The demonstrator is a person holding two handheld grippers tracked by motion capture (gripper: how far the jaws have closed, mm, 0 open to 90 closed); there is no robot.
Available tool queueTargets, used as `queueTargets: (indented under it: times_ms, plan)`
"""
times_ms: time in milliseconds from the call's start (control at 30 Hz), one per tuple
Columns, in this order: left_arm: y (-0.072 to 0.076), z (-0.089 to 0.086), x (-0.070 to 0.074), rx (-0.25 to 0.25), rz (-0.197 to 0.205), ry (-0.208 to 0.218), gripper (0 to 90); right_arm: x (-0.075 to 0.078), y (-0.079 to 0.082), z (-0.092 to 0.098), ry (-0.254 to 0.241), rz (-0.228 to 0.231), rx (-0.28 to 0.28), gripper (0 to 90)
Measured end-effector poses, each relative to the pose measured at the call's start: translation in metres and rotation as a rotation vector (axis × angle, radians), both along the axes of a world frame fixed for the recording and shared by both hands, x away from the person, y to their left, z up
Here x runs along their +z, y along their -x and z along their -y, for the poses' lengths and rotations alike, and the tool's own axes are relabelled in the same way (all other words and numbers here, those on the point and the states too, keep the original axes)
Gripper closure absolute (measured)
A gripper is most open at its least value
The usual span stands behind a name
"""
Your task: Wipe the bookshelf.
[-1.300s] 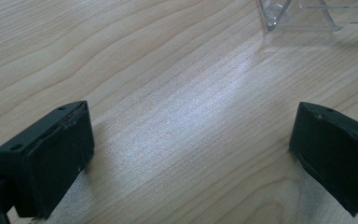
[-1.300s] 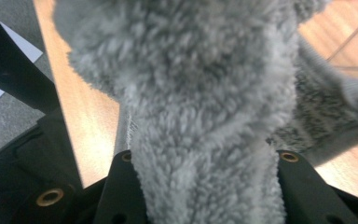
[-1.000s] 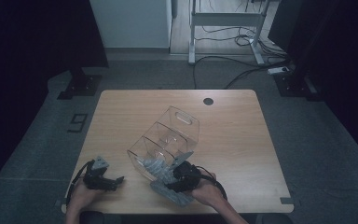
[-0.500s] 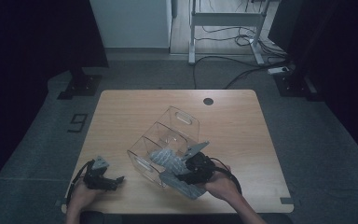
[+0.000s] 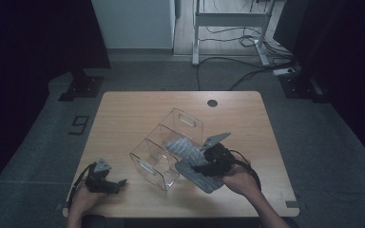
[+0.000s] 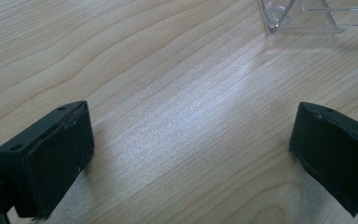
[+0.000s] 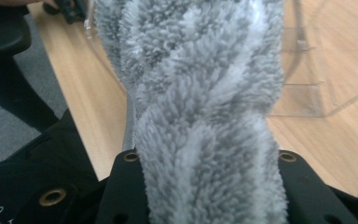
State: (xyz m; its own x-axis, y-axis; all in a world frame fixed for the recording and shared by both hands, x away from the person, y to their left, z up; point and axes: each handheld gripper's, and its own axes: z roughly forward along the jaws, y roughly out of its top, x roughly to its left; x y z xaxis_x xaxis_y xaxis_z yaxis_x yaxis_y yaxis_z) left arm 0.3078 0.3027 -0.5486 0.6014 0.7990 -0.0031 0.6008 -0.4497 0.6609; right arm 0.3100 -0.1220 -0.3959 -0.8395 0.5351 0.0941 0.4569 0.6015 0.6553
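A clear plastic bin (image 5: 148,164) with compartments lies askew in the middle of the wooden table (image 5: 123,118). My right gripper (image 5: 198,164) is shut on a grey fluffy slipper (image 5: 184,148), held above the table at the bin's right side, its fluffy end over the bin's wall. In the right gripper view the slipper (image 7: 200,93) rises between the two jaws, pressed on both sides, with the bin (image 7: 307,70) behind it. My left gripper (image 5: 113,184) rests near the front left edge, open, with bare wood between its pads (image 6: 56,154). A bin corner (image 6: 279,14) lies ahead of it.
A dark round hole (image 5: 212,102) marks the table's far side. A person's hands (image 5: 240,183) come in from the front edge. Beyond the table stand a white cabinet (image 5: 135,21), a metal frame with cables (image 5: 228,33) and dark stands on grey floor.
My right gripper has risen from the front edge and moved towards the bin, carrying the slipper so its fluffy end now reaches over the bin. The left gripper has stayed still.
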Motion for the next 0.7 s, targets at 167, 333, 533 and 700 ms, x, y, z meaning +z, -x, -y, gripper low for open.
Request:
queueTargets:
  times_ms: [167, 333, 533, 700]
  plan:
    - [0.000, 0.000, 0.000, 0.001, 0.000, 0.000, 0.0, 0.006, -0.005, 0.016, 0.007, 0.008, -0.047, 63.4]
    - [0.000, 0.000, 0.000, 0.003, -0.001, 0.001, 0.0, 0.011, -0.012, 0.034, 0.015, 0.019, -0.100, 63.4]
    - [-0.001, 0.000, 0.000, 0.003, -0.001, 0.001, 0.0, 0.019, -0.020, 0.057, 0.021, 0.033, -0.170, 63.2]
    - [-0.001, 0.000, 0.000, 0.004, -0.001, 0.000, 0.0, 0.024, -0.025, 0.076, 0.026, 0.049, -0.225, 62.9]
